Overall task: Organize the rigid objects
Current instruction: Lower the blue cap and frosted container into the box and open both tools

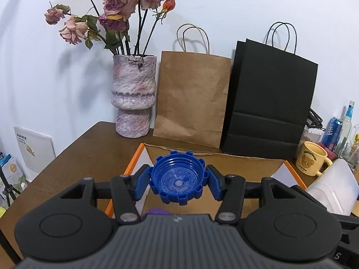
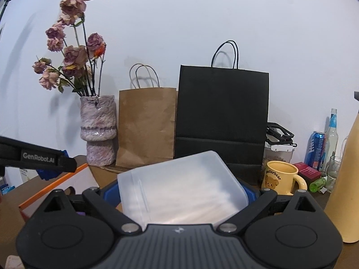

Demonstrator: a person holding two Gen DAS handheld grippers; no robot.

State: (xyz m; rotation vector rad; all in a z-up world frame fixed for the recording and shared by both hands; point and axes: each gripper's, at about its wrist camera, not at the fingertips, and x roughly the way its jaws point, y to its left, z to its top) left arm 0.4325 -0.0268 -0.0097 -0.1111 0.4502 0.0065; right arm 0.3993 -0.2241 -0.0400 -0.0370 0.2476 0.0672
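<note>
My left gripper (image 1: 178, 180) is shut on a blue ridged plastic cap (image 1: 178, 177), held hollow side toward the camera above an open cardboard box with orange edges (image 1: 134, 160). A purple object (image 1: 157, 211) shows just under the gripper in the box. My right gripper (image 2: 179, 196) is shut on a translucent white plastic container (image 2: 179, 188), held above the box's right side; the box shows at the left in the right wrist view (image 2: 53, 183). The container also shows at the right in the left wrist view (image 1: 334, 186). The left gripper's body (image 2: 38, 157) crosses the left edge of the right view.
On the brown table (image 1: 89, 148) along the white wall stand a pink vase of dried roses (image 1: 133, 96), a brown paper bag (image 1: 193, 98) and a black paper bag (image 1: 269, 103). A yellow bear mug (image 2: 280, 177), a blue can (image 2: 316, 150), bottles and a glass crowd the right.
</note>
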